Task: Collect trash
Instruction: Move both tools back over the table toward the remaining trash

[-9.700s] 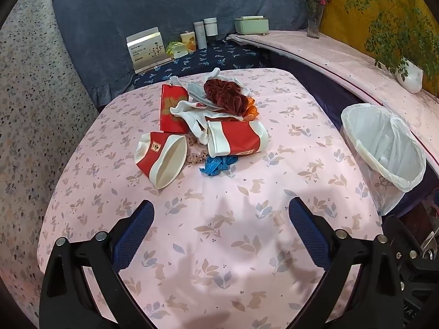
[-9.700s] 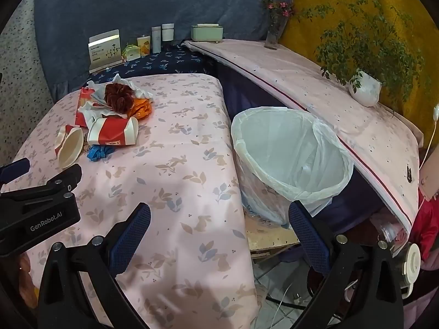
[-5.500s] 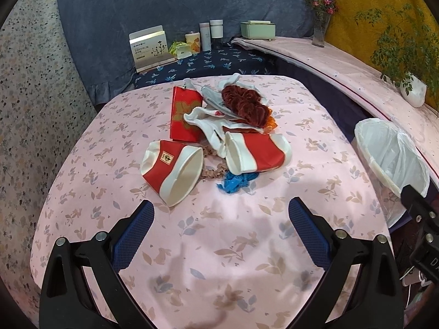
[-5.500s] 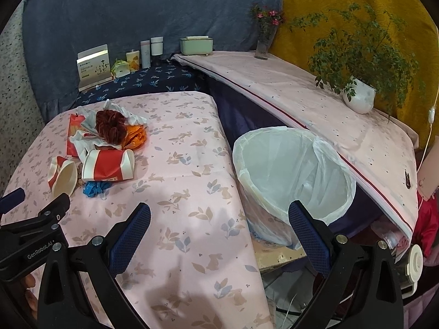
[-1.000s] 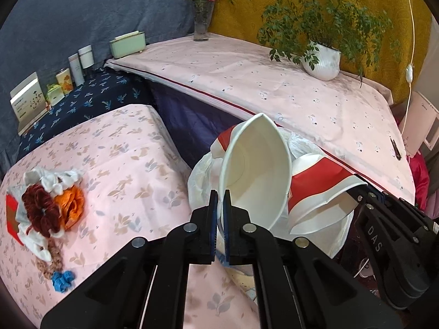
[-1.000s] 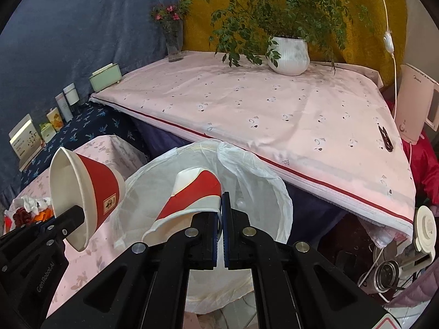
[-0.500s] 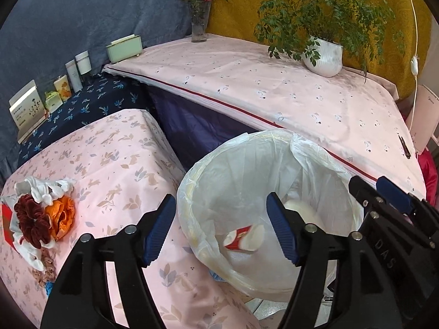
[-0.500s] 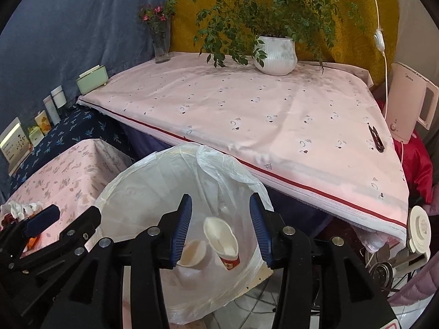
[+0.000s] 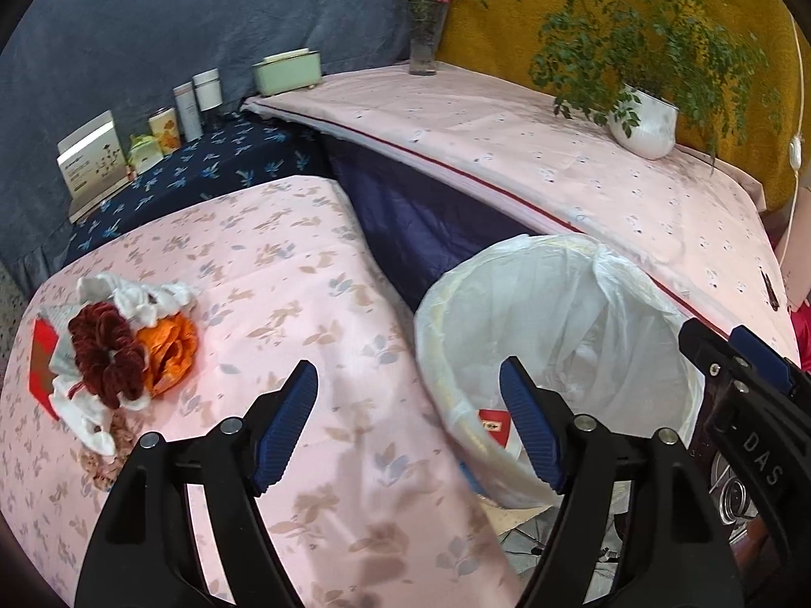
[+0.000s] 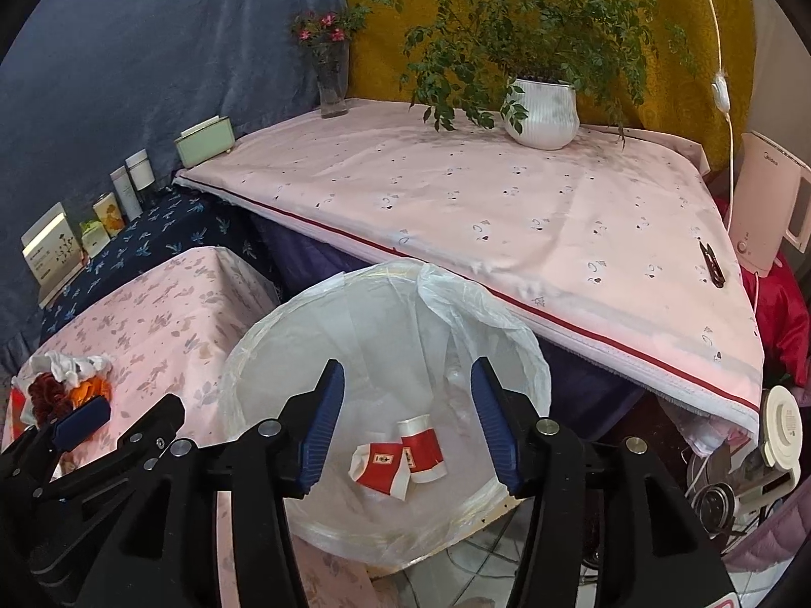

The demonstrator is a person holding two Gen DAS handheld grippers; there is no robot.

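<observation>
A white-lined trash bin (image 10: 284, 324) stands beside the pink floral table (image 9: 284, 263). Two red-and-white paper cups (image 10: 400, 461) lie at its bottom; one shows in the left wrist view (image 9: 494, 423). My right gripper (image 10: 403, 423) is open and empty above the bin. My left gripper (image 9: 408, 428) is open and empty over the table's right edge, beside the bin (image 9: 598, 273). A trash pile (image 9: 114, 349) of dark red scrunchie, orange wrapper, white tissue and red packet lies on the table's left; it also shows in the right wrist view (image 10: 63, 380).
A long pink-covered counter (image 10: 507, 202) runs behind the bin with a potted plant (image 10: 542, 111), a flower vase (image 10: 332, 86) and a green box (image 10: 205, 142). Bottles and cards (image 9: 152, 137) stand on a dark blue shelf. A white kettle (image 10: 765, 202) is at far right.
Both grippers held red-and-white cups over the bin a second ago; they opened and the cups dropped inside. Since then my left gripper has swung left toward the table.
</observation>
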